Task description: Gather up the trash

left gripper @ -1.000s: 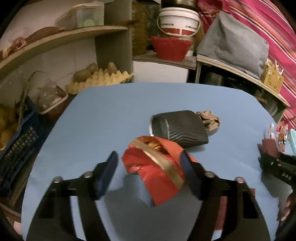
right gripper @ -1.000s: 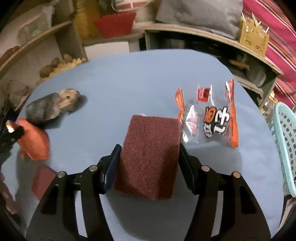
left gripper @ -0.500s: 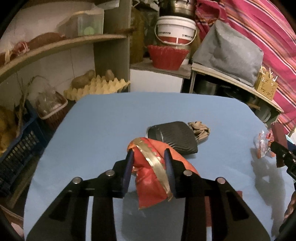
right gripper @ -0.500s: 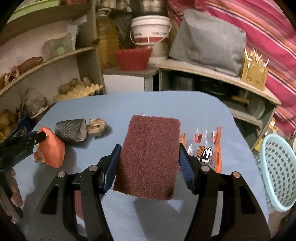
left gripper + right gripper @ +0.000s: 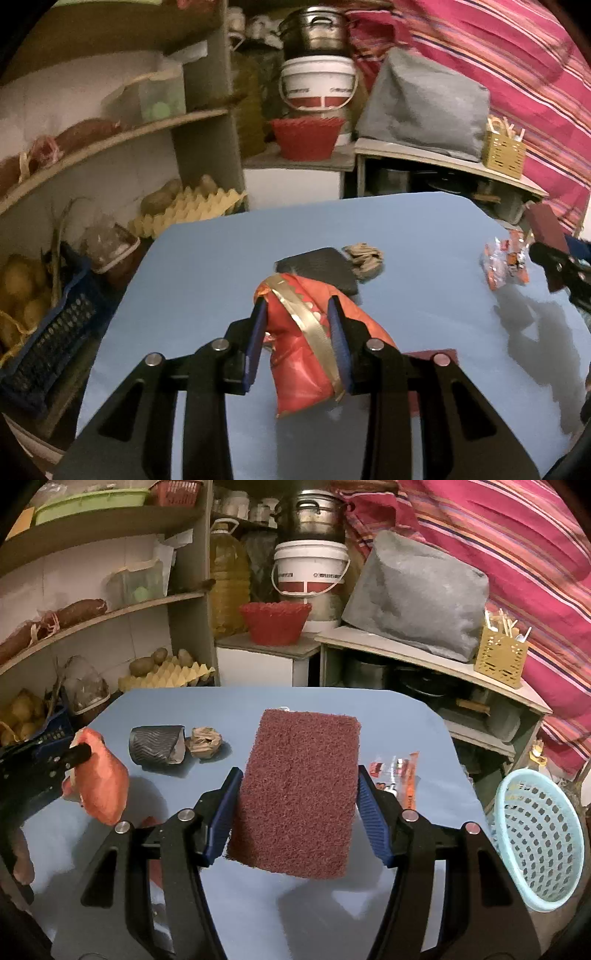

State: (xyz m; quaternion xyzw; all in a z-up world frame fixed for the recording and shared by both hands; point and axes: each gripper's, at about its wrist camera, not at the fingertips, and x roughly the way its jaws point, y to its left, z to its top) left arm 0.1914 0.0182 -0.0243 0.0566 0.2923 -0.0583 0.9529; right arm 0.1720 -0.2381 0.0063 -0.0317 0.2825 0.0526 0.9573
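the right tool (image 5: 297,805) pinches a maroon pad (image 5: 299,797) upright over the blue worktop (image 5: 258,709). the left tool (image 5: 297,336) has just been closing and now pinches a red wrapper (image 5: 303,347), lifted off the worktop. the basket (image 5: 539,834) sits off the worktop's right edge, so the right tool is much nearer and likely drops first. a clear wrapper (image 5: 397,775) lies between pad and basket.

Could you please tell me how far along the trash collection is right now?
Nothing shows in the light blue plastic basket yet. In hand: the left gripper clamps a red foil wrapper; the right gripper clamps a maroon scouring pad. Left on the blue table: a black ribbed cup, crumpled brown paper, an orange-edged clear packet.
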